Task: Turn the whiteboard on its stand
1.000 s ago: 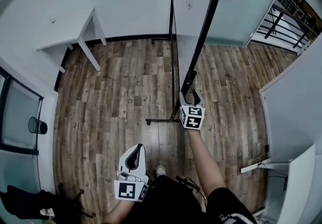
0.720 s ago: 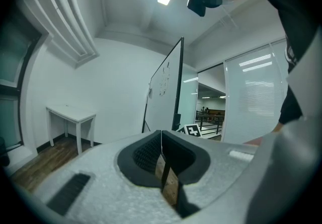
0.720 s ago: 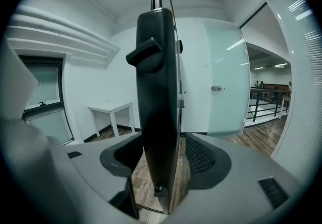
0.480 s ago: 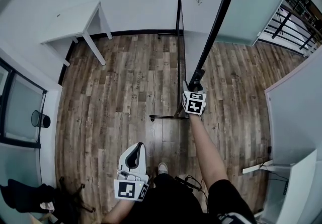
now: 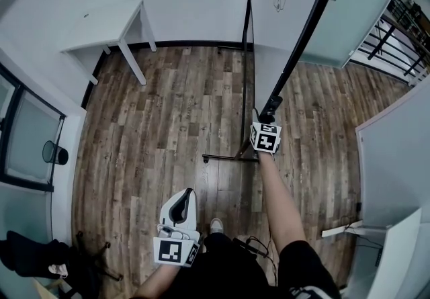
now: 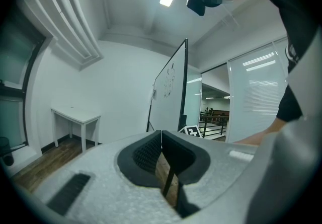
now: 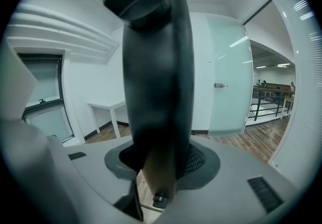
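So, nearest the person, low on the left, the left gripper [image 5: 186, 193] hangs over the wooden floor [image 5: 154, 123] with its jaws pressed together and nothing in them. Further out on the right, the bare arm [image 5: 279, 203] reaches forward to the right gripper [image 5: 269, 118]. Its jaws are closing round the near black frame edge [image 5: 304, 32] of the whiteboard [image 5: 285, 15], and in the right gripper view that edge pretty much fills the gap between the pads. The whiteboard stands upright right of centre, running from the gripper away toward the far wall, with some doodles on its white face. Its stand [image 5: 228, 158] has a thin dark foot bar lying on the floor just left of the right gripper. Far left, against the wall, there's a white table [image 5: 107, 22], and far right a frosted glass door [image 5: 363, 9].
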`<state>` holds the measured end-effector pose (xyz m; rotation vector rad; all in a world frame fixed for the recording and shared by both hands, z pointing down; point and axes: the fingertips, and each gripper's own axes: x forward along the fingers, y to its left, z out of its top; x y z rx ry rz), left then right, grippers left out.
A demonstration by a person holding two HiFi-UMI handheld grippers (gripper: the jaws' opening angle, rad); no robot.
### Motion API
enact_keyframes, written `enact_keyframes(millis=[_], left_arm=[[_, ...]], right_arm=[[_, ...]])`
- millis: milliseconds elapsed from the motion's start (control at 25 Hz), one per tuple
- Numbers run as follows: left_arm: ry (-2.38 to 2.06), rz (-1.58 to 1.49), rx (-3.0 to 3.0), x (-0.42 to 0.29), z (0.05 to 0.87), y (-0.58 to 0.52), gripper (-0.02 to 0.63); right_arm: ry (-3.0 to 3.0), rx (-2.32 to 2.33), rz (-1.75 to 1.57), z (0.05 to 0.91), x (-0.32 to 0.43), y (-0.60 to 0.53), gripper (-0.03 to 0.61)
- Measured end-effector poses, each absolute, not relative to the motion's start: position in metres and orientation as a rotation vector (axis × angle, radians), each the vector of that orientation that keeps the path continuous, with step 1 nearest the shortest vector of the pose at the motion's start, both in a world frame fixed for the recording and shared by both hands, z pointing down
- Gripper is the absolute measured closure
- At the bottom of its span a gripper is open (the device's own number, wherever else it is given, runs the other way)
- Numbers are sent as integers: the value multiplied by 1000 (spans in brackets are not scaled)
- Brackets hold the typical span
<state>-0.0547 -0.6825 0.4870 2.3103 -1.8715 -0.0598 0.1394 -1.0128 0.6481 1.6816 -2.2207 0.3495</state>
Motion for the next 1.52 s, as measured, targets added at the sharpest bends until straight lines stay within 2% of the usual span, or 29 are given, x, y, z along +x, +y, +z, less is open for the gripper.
enact_keyframes(millis=[360,880,1520], left_arm=[[-1869,-71,2309,-63,489,-660,595],[-1821,-103,2347,-67,483,-614,595],[-1830,-110,2371,-96,476,-534,595]], right_arm=[[-2227,1706,291,647,140,-988,415],[-2221,1693,307,648,136,-894,416],[-2238,1689,346,651,74,-800,416]])
